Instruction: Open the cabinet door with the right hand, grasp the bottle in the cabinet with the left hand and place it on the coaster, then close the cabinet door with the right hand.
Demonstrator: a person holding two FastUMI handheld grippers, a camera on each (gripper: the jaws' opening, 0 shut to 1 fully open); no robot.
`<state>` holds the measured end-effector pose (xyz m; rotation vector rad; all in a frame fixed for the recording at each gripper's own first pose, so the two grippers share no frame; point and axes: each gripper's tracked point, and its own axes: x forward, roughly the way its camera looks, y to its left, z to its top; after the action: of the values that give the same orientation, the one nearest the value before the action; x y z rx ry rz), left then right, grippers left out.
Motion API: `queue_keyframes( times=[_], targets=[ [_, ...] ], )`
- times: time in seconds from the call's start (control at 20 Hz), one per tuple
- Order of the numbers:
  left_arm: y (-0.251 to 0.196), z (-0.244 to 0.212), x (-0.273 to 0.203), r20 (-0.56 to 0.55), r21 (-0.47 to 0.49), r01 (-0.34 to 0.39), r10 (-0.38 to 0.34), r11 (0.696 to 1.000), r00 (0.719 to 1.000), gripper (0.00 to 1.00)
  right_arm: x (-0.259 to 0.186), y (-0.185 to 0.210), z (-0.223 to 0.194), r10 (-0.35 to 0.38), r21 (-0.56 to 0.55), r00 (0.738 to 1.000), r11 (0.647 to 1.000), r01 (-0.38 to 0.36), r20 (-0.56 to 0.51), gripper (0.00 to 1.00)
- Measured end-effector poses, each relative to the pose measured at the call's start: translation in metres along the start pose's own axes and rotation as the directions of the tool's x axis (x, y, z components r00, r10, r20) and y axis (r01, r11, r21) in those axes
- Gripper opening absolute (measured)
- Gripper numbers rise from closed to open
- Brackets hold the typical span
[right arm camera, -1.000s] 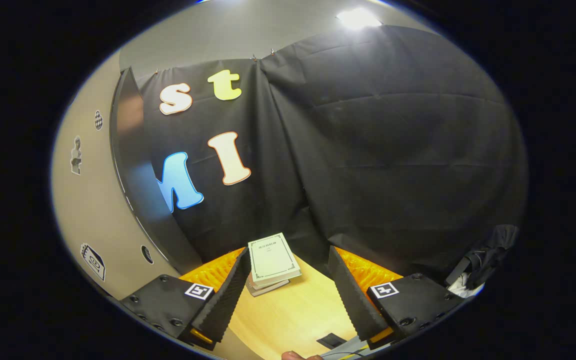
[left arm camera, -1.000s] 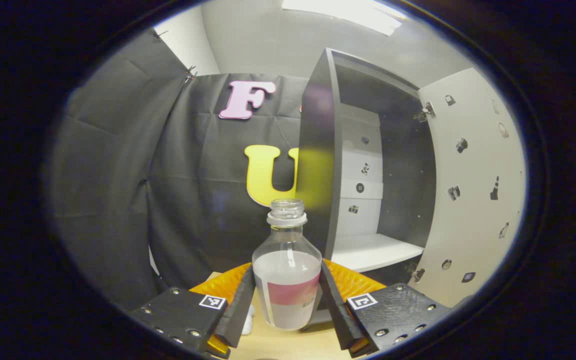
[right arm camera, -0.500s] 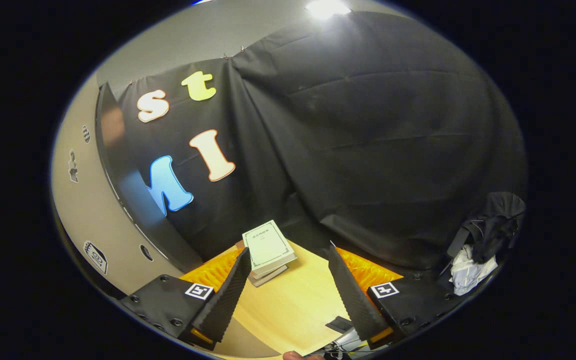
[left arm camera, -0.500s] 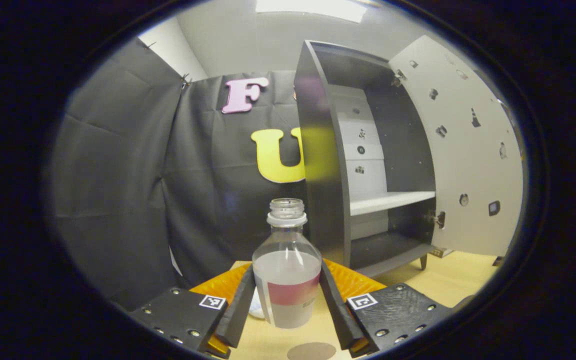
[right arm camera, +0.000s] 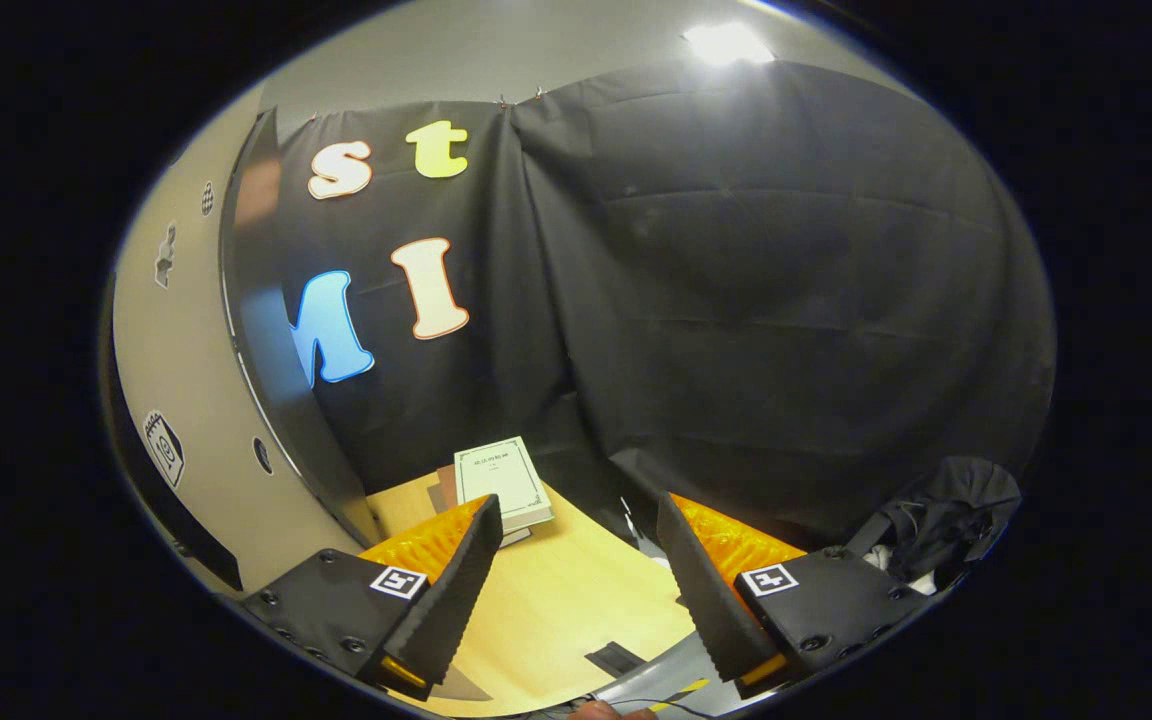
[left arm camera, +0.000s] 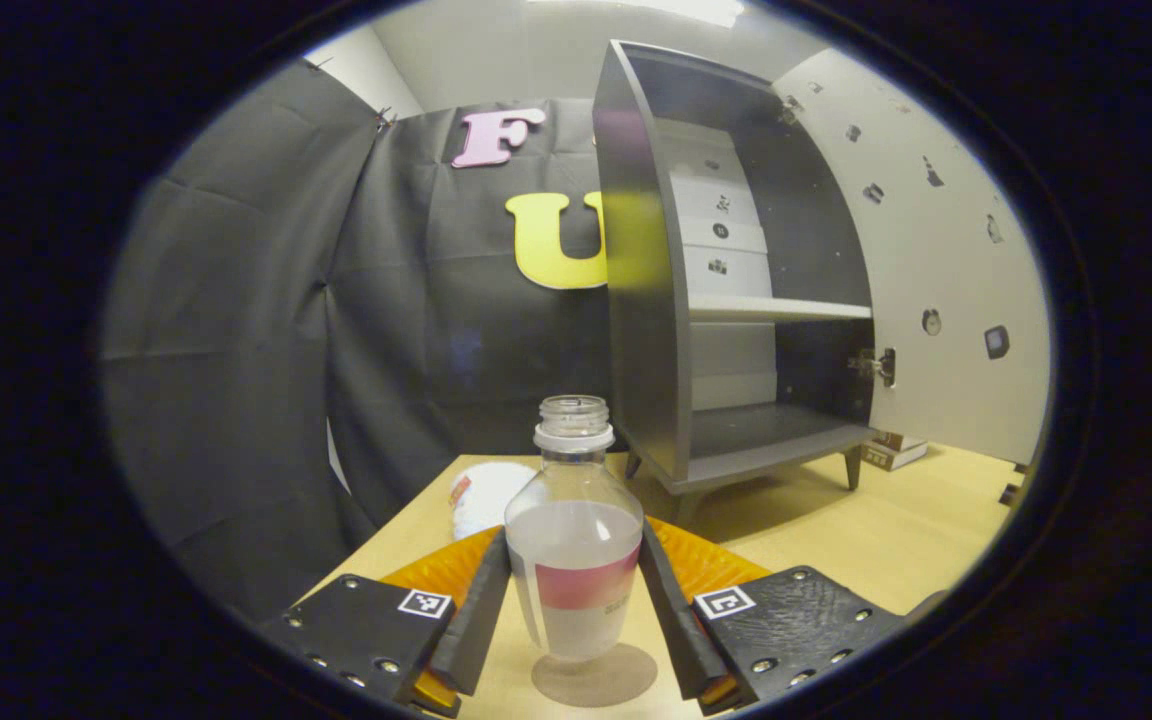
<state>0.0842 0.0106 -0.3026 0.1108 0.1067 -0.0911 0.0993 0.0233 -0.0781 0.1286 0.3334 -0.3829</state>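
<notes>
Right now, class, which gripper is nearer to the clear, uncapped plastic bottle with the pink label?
Left. The left gripper has the clear plastic bottle between its fingers, above the round brown coaster. The right gripper is open over bare table, near a pale book.

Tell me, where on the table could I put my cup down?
Bare table lies between the cabinet legs and the left gripper. More lies before the books by the right gripper. It's crowded where the bottle meets the coaster, near the white cloth.
</notes>
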Motion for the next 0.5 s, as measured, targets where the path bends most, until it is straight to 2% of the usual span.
queue_keyframes(
  times=[0.35,0.5],
  targets=[
    [-0.010,-0.041,-0.011,-0.048,-0.025,-0.018,0.017,1.000,0.999,0.72,-0.010,-0.006,-0.025,-0.029,-0.010,0.998,1.000,0.029,-0.052,0.98],
    [-0.014,-0.046,-0.017,-0.056,-0.011,-0.014,0.013,1.000,0.998,0.73,-0.014,-0.009,-0.026,-0.040,-0.015,0.998,0.999,0.039,-0.039,0.98]
  ],
)
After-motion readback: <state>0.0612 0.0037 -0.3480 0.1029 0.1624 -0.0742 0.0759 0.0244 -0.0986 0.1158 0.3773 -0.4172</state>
